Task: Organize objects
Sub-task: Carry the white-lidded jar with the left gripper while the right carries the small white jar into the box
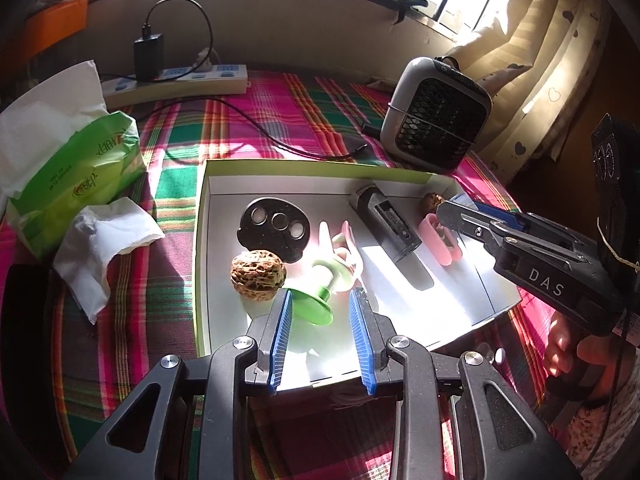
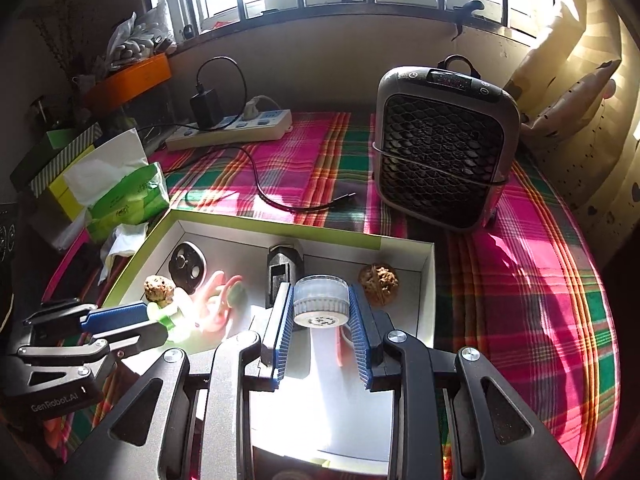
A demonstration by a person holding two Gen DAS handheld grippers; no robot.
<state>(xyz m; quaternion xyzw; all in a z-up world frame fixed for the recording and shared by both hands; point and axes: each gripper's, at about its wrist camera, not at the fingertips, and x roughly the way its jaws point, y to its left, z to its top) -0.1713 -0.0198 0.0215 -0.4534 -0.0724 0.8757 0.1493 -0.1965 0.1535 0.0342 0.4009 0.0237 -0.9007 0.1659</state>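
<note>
A white box with a green rim (image 1: 320,170) (image 2: 280,226) lies on the plaid cloth. It holds a walnut (image 1: 258,275), a black camera plate (image 1: 276,226), a green and pink toy (image 1: 320,280), a black block (image 1: 386,224), a pink clip (image 1: 440,238) and a second walnut (image 2: 379,283). My left gripper (image 1: 322,300) is open just above the toy's green base (image 1: 310,306). My right gripper (image 2: 320,300) is shut on a small clear jar with a white cap (image 2: 320,300), over the box's right part.
A grey fan heater (image 2: 440,148) stands behind the box at the right. A green tissue pack (image 1: 80,176) and crumpled tissue (image 1: 104,240) lie to the left. A power strip with charger (image 1: 176,80) and a black cable (image 1: 280,140) lie at the back.
</note>
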